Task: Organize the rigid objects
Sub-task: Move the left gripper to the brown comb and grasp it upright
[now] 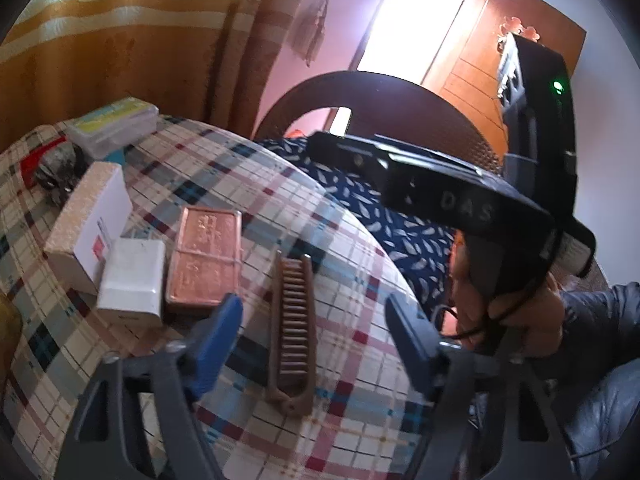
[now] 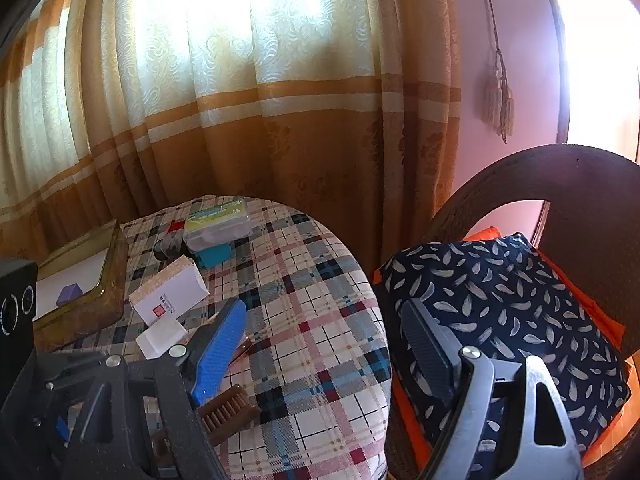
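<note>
Basically: brown comb [image 1: 291,330] lies flat on the plaid tablecloth [image 1: 248,184], between the left gripper [image 1: 314,334] fingers, long axis 12-to-6 along the approach line. Jaws parted, pads clear of it. Right gripper [image 2: 328,344] agape, empty, off at 3 o'clock.

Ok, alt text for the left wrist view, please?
The left claw hangs open over a brown comb lying between its blue fingers on a plaid tablecloth. Left of the comb sit a copper tin and white boxes; the right claw's body hovers at right.
</note>
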Motion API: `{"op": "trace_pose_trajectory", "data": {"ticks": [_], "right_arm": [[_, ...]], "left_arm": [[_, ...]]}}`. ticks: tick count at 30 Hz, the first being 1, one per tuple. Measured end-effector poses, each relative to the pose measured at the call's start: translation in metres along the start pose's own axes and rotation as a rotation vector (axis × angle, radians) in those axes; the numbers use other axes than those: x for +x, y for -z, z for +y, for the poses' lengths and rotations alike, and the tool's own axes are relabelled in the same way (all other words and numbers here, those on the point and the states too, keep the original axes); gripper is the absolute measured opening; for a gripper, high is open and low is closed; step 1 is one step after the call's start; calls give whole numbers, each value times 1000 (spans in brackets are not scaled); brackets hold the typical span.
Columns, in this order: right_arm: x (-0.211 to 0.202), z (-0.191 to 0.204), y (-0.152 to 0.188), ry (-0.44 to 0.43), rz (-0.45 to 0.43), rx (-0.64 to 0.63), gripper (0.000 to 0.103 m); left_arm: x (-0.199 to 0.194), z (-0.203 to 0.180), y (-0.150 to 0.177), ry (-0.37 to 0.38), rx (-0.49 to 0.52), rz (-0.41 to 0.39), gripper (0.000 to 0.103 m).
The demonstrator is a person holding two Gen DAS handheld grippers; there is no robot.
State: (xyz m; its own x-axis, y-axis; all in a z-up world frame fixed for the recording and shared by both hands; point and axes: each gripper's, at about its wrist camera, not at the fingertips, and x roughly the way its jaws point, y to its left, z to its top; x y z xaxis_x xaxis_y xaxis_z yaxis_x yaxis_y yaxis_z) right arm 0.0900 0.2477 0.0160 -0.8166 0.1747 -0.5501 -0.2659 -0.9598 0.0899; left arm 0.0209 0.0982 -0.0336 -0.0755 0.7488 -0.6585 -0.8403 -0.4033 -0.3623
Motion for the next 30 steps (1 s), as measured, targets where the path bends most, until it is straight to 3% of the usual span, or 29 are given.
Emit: {"op": "trace_pose_trajectory", "data": {"ticks": [6, 11, 12, 13, 14, 15, 20, 26, 30], "right_arm": [[1, -4, -4, 15, -2, -3, 82], [3, -3, -4, 3, 11, 1, 82], [5, -2, -3, -6, 21, 5, 82], [6, -2, -3, -13, 30, 11, 82], [7, -2, -3, -19, 37, 17, 82], [8, -2, -2, -23, 44, 23, 82], [10, -1, -3, -26, 51, 35, 82], [16, 5, -1, -67, 95, 62, 82], [20, 20, 3, -104, 124, 57, 82]], "left_arm": [[19, -1, -1, 13, 1, 92, 68], [16, -8, 0, 7, 22, 98, 67], [15, -9, 1, 7, 18, 97, 65], [15, -9, 2, 8, 10, 97, 51], [15, -8, 2, 9, 1, 100, 32], [15, -5, 2, 11, -13, 105, 26], [12, 0, 3, 21, -37, 95, 24], [-24, 7, 7, -80, -29, -56, 24], [-44, 23, 4, -162, -88, -158, 24]]}}
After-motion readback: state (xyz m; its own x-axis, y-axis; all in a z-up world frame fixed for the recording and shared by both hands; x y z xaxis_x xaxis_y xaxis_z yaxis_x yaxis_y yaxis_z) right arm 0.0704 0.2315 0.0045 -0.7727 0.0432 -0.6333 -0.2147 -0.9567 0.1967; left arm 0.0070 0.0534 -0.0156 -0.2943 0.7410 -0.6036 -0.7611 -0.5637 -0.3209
